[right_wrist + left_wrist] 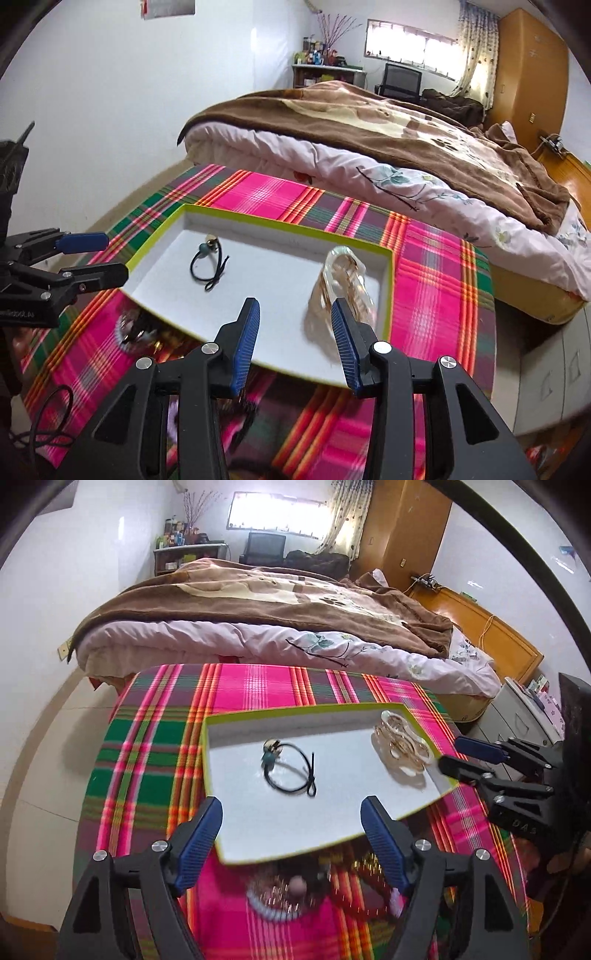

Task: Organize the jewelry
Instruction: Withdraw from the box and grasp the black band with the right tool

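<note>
Jewelry is partly sorted, I judge: a black cord bracelet [291,768] and a gold bangle cluster [402,744] lie in the white tray [258,819], more pieces [284,893] wait on the bench, and left claw [291,834] and right claw [295,343] gape empty.

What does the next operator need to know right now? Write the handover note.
Left gripper: open, empty.
Right gripper: open, empty.
Green-rimmed tray on the plaid cloth holds a black cord bracelet and a clear gold hair claw.
Done: those two pieces are in the tray.
Left: a blurred pile of jewelry lies on the cloth in front of the tray; move it in.
</note>
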The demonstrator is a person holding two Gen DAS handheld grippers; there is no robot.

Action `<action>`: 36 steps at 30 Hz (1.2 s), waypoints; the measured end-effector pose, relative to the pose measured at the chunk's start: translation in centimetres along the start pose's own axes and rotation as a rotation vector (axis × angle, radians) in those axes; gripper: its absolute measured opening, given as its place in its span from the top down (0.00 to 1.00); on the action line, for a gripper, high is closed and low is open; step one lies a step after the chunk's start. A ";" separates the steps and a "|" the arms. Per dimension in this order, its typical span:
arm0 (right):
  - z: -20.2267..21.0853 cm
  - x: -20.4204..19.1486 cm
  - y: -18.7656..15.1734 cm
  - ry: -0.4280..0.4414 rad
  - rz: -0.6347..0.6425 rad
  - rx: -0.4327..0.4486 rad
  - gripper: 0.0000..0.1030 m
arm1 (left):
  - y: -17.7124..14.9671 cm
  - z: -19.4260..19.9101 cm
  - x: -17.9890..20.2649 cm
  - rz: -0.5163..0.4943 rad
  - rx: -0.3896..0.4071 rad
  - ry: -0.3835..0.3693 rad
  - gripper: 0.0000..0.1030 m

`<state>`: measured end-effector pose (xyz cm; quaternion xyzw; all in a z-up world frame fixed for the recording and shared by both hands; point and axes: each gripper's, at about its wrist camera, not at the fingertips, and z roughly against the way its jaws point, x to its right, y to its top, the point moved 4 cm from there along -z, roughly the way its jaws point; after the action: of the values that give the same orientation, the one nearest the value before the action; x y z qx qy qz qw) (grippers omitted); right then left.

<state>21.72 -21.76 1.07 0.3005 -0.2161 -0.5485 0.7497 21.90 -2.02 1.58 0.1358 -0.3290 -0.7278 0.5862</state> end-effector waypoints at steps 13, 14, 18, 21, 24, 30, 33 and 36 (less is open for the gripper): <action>2.0 1.4 -9.2 0.009 -0.059 -0.104 0.60 | -6.7 4.0 -2.9 0.078 0.023 -0.004 0.24; 1.9 1.4 -9.8 0.018 -0.063 -0.115 0.60 | -7.1 4.1 -3.1 0.084 0.020 -0.006 0.24; 1.1 0.8 -11.1 0.047 -0.047 -0.151 0.60 | -8.6 4.3 -4.0 0.109 0.011 -0.009 0.24; 0.4 0.2 -11.5 0.052 -0.020 -0.175 0.60 | -9.5 4.1 -4.5 0.122 -0.006 -0.001 0.24; -0.2 -0.2 -11.7 0.057 -0.013 -0.193 0.60 | -10.0 4.3 -5.1 0.139 -0.008 0.001 0.24; -0.3 -0.3 -11.9 0.033 -0.006 -0.191 0.60 | -10.3 4.1 -5.4 0.152 -0.017 0.014 0.24; -0.3 -0.5 -11.9 0.022 -0.004 -0.183 0.60 | -10.3 3.8 -5.2 0.147 -0.024 0.013 0.24; -0.1 -0.6 -12.0 0.005 0.001 -0.173 0.74 | -10.2 3.5 -4.8 0.139 -0.030 0.013 0.24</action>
<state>13.29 -23.80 -7.30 0.2358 -0.1660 -0.5638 0.7739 13.37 4.59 -3.16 0.1084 -0.3231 -0.6893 0.6394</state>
